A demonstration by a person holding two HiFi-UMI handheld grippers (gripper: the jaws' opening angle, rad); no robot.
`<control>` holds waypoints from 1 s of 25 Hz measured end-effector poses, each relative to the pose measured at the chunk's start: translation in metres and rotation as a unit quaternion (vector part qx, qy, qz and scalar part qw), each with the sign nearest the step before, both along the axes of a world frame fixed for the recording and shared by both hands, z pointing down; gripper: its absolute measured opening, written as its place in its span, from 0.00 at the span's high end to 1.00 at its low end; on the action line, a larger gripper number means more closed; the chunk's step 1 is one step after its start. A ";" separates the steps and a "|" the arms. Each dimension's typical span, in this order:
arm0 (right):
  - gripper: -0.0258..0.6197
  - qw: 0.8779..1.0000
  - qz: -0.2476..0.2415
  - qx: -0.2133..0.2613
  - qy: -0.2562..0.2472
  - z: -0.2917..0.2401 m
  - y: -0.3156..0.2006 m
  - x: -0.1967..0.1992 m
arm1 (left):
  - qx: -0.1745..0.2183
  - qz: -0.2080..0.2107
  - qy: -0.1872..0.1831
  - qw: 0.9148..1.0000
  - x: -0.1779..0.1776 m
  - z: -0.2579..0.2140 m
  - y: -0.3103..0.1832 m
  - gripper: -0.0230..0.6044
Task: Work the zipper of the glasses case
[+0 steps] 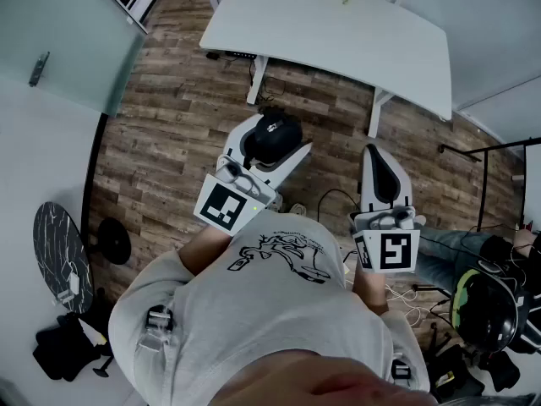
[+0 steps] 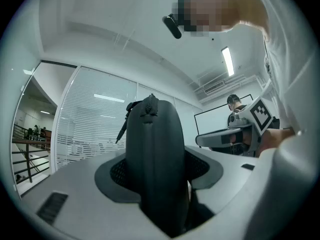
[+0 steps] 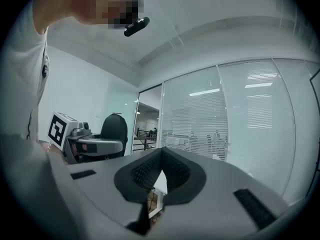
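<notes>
The black glasses case (image 2: pixel 154 154) stands upright between the pads of my left gripper (image 2: pixel 157 171), which is shut on it. Its zipper runs up the middle, with the pull (image 2: pixel 148 105) at the top end. In the head view the case (image 1: pixel 273 135) is a dark oval in the left gripper (image 1: pixel 269 146), held in front of the person's chest. My right gripper (image 1: pixel 382 174) is level with it to the right, a short gap away. The right gripper (image 3: pixel 161 171) is shut, its pads meeting with nothing between them. From there the case (image 3: pixel 114 127) shows at the left.
A white table (image 1: pixel 338 32) stands ahead on the wooden floor (image 1: pixel 169 108). A round dark stool (image 1: pixel 59 256) is at the left. Bags and a helmet (image 1: pixel 486 311) lie at the right, with cables (image 1: pixel 406 299) on the floor. Glass walls with blinds (image 3: pixel 240 114) surround the room.
</notes>
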State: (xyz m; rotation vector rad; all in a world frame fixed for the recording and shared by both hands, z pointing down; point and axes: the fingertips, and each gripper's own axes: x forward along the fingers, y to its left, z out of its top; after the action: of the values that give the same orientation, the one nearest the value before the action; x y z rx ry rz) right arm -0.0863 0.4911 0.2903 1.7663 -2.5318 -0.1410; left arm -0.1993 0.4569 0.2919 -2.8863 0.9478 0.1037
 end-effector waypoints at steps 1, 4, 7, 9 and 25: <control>0.96 1.000 0.000 -0.001 0.001 0.000 -0.004 -0.001 | 0.000 0.001 0.001 1.000 -0.001 -0.001 -0.004 0.55; 0.96 1.000 0.007 -0.001 -0.006 0.000 -0.019 -0.004 | -0.003 0.004 0.002 1.000 -0.005 0.000 -0.017 0.55; 0.95 1.000 0.014 0.008 -0.021 -0.002 -0.034 -0.009 | -0.008 0.008 0.002 1.000 -0.013 0.004 -0.032 0.55; 0.95 1.000 0.014 0.008 -0.023 0.000 -0.044 -0.016 | -0.012 0.009 0.003 1.000 -0.019 0.007 -0.041 0.55; 0.95 0.999 0.002 -0.013 -0.047 0.020 -0.132 -0.017 | -0.019 0.006 0.000 1.000 -0.021 0.018 -0.131 0.55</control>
State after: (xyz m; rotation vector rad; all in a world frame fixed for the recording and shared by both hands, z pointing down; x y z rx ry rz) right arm -0.1037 0.3596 0.3101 1.8093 -2.5808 -0.0245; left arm -0.2205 0.3259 0.3095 -2.9270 0.9419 0.0882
